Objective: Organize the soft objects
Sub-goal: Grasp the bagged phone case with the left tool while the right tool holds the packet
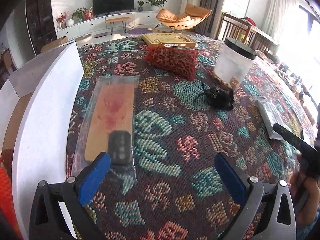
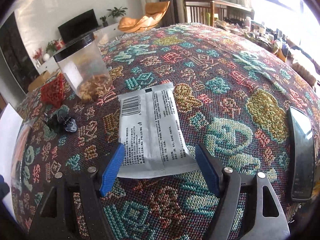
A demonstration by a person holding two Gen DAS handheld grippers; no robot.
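In the right wrist view a silver printed packet (image 2: 152,128) lies flat on the patterned tablecloth (image 2: 220,76). Its near end sits between the blue pads of my right gripper (image 2: 160,171); the jaws are wide and the packet is not squeezed. My left gripper (image 1: 163,178) hangs open over bare cloth with nothing between its fingers. Just beyond its left pad lies a clear bag (image 1: 112,116) holding a tan card and a dark grey block. A red mesh pouch (image 1: 172,62) and a black clip (image 1: 219,98) lie further back. The silver packet (image 1: 269,116) shows at the right.
A clear jar with a black lid (image 1: 232,66) stands behind the clip. A yellow box (image 1: 168,40) lies at the far edge. A white board (image 1: 50,100) stands along the left. A dark phone (image 2: 302,152) lies at the table's right edge.
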